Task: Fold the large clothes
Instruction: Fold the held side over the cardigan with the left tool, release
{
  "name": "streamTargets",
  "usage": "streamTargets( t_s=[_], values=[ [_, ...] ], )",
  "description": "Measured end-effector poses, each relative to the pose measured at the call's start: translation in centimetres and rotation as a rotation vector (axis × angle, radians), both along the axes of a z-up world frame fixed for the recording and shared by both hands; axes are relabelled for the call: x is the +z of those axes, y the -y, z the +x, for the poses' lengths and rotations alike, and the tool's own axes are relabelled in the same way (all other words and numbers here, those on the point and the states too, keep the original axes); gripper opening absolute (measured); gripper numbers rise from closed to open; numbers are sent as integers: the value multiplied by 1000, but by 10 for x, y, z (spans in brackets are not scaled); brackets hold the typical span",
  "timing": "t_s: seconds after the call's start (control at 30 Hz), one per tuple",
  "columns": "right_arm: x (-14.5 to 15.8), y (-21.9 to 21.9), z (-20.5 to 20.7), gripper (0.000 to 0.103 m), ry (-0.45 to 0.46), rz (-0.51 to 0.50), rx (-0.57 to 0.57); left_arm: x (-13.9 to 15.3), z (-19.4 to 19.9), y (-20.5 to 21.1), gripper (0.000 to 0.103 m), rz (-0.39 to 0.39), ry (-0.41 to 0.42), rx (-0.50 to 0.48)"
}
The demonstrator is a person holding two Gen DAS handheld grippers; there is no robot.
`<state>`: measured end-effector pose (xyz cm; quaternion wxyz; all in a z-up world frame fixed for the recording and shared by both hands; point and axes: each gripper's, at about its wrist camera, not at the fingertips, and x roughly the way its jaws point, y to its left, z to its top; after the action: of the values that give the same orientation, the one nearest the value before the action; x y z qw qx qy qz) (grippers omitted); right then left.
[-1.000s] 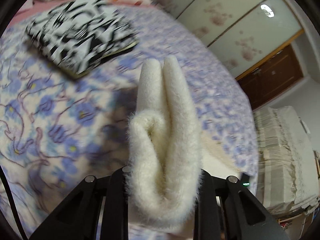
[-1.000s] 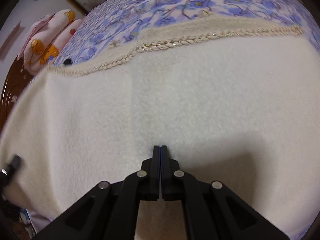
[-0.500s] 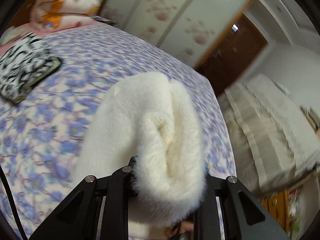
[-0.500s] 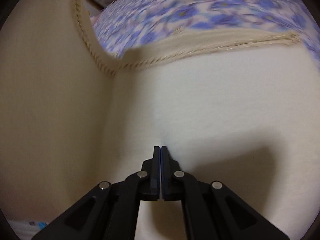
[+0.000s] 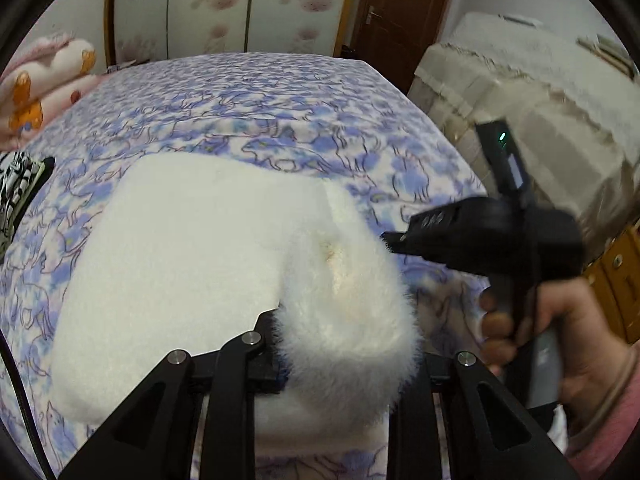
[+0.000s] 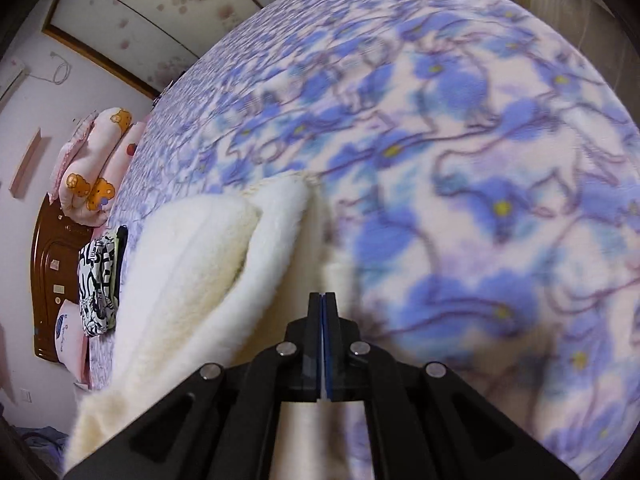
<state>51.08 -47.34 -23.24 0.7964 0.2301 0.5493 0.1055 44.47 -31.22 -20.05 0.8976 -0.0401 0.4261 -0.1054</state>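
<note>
1. We found the fluffy white fleece garment (image 5: 192, 240) lying folded on the bed covered with a blue-flowered sheet (image 5: 260, 96), its flat folded panel spread across the near-left part of the left wrist view.
2. We observed the left gripper (image 5: 344, 344) clamped on a thick rolled bunch of that garment; the bunch filled the space between its black fingers, which stood partly apart around it.
3. We saw the right gripper (image 6: 323, 300) with its two fingers pressed together, only a thin blue line showing between the pads, and nothing visibly held between them.
4. In the right wrist view, the garment's layered folded edge (image 6: 224, 248) lay just left of the right gripper's tips; we could not tell whether the tips touched it.
5. In the left wrist view, the right gripper's black body (image 5: 492, 236) appeared at the right, held by the person's right hand (image 5: 560, 328), with its tip at the right side of the fleece bunch.
6. We noted a black-and-white patterned folded cloth (image 6: 96, 280) on the bed at the far left.
7. We noted a pink quilt roll with orange bear prints (image 6: 96, 168) beside the brown wooden headboard (image 6: 48, 280).
</note>
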Motion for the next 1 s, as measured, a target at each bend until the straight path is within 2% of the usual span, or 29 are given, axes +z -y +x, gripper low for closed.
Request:
streamTargets(
  t_s=[0.07,0.17,0.33,0.4,0.43,0.5,0.57,0.6,0.63,0.7,0.77,0.8,0.83,0.9,0.93,1.0],
  values=[
    [-1,10,-1,0,-5,4,-10,-9,0,8,22,26,-1,2],
    [-1,23,3,0,5,6,-11,-24,-6,27,24,128,4,-41],
    [2,25,11,0,-6,132,22,-53,-16,43,28,207,-66,-113],
    [6,18,14,0,-14,162,55,-56,-19,46,39,203,-87,-145],
    [7,12,17,0,-27,181,80,-56,-21,47,48,185,-105,-167],
    [8,-1,22,1,-55,165,121,-51,-24,47,52,157,-107,-181],
    [6,-16,27,6,-85,117,162,-47,-28,45,52,151,-102,-199],
    [3,-21,29,16,-105,107,179,-44,-29,42,52,140,-100,-208],
    [0,-27,30,31,-132,104,198,-40,-28,38,52,122,-100,-212],
    [-5,-37,29,41,-164,85,221,-28,-27,24,54,60,-114,-211],
    [-8,-44,30,41,-173,57,233,-14,-28,9,62,27,-121,-206],
    [-8,-46,30,41,-176,52,231,-5,-28,1,67,31,-115,-206],
    [-7,-48,31,41,-181,53,224,1,-29,-7,77,41,-106,-208],
    [-8,-51,30,41,-192,73,220,16,-26,-27,82,80,-80,-191],
    [-10,-54,30,36,-202,73,222,21,-22,-36,82,94,-76,-173],
    [-9,-58,28,16,-196,42,226,29,-11,-58,83,112,-102,-125]
  ],
)
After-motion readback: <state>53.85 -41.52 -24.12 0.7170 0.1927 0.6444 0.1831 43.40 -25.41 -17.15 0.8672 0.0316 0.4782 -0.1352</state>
